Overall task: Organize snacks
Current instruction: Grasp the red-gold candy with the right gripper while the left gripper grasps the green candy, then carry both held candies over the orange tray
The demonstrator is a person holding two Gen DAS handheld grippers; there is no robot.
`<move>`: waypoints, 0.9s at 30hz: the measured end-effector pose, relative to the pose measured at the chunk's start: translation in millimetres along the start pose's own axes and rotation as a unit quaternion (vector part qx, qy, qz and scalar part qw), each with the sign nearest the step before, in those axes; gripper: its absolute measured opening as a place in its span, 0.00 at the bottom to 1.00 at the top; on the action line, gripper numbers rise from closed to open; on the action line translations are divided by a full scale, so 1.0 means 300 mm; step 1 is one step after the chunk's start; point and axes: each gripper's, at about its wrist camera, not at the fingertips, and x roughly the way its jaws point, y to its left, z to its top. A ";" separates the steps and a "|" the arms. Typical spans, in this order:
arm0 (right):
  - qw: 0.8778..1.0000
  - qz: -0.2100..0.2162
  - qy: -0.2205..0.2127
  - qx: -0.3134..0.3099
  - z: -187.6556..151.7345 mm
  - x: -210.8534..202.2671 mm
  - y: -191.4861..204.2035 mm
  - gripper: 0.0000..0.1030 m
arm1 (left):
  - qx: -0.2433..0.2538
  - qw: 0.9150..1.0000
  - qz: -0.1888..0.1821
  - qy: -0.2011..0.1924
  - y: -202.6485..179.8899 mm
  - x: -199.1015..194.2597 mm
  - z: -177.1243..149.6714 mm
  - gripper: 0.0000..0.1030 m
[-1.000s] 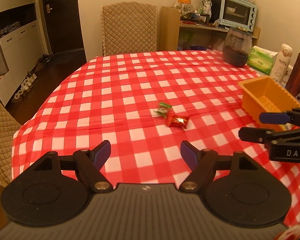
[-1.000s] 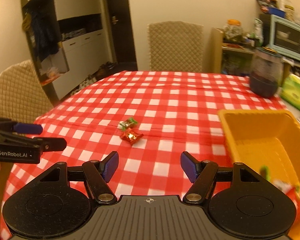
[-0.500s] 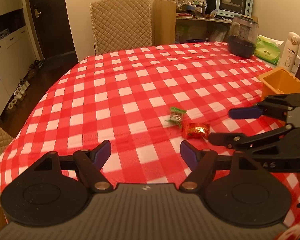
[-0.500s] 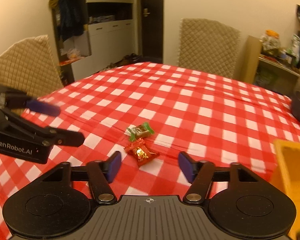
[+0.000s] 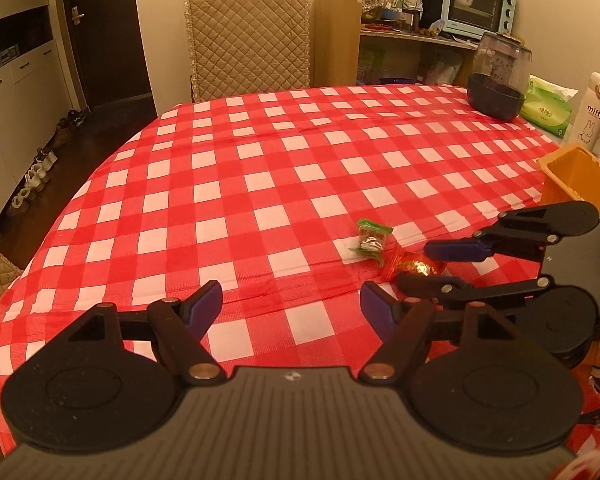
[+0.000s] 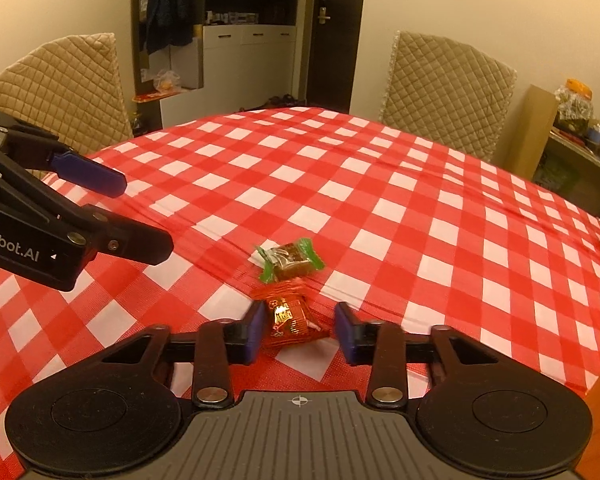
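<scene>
Looking from the left wrist, the left gripper (image 5: 291,302) hangs over the checked cloth (image 5: 260,168) with its jaws wide and only cloth between them. Ahead and to the right lie two sweets: a green sweet (image 5: 371,238) and, just beside it on the near right, a red sweet (image 5: 414,266). The right gripper (image 5: 432,264) reaches in from the right edge, one finger on each side of the red sweet. An orange bin (image 5: 576,180) stands at the far right, well apart from the sweets. A dark jar (image 5: 498,76) sits at the table's far corner.

From the right wrist, the right gripper (image 6: 298,326) is low over the cloth, its jaws closing with the red sweet (image 6: 290,316) between them. The left pad seems to touch the wrapper; the right pad stands a little clear of it. The green sweet (image 6: 290,258) lies just beyond, close to the red one. The left gripper (image 6: 116,216) shows at the left edge, spread wide and holding nothing.
</scene>
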 end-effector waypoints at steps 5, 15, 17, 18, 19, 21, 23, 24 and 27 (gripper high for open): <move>1.000 -0.012 0.002 0.010 0.000 -0.011 -0.001 0.24 | 0.005 1.000 -0.007 -0.008 -0.007 0.018 0.007 0.71; 0.989 -0.069 -0.013 0.128 -0.031 -0.145 -0.121 0.21 | 0.028 0.998 -0.042 -0.027 -0.083 0.133 0.037 0.55; 0.988 -0.071 -0.014 0.135 -0.028 -0.161 -0.129 0.20 | 0.034 0.998 -0.047 -0.032 -0.104 0.155 0.041 0.51; 0.988 -0.071 -0.017 0.139 -0.027 -0.171 -0.132 0.20 | 0.036 0.998 -0.050 -0.035 -0.114 0.163 0.043 0.48; 0.987 -0.070 -0.019 0.142 -0.025 -0.179 -0.133 0.20 | 0.038 0.997 -0.052 -0.036 -0.122 0.170 0.045 0.45; 0.987 -0.070 -0.023 0.142 -0.022 -0.196 -0.133 0.20 | 0.042 0.997 -0.054 -0.037 -0.138 0.187 0.049 0.40; 0.987 -0.069 -0.024 0.143 -0.025 -0.209 -0.133 0.20 | 0.046 0.997 -0.053 -0.035 -0.150 0.203 0.052 0.39; 0.987 -0.070 -0.024 0.143 -0.029 -0.212 -0.133 0.20 | 0.047 0.997 -0.053 -0.034 -0.154 0.211 0.052 0.36; 0.986 -0.071 -0.021 0.149 -0.035 -0.209 -0.137 0.20 | 0.049 0.997 -0.052 -0.033 -0.165 0.228 0.049 0.30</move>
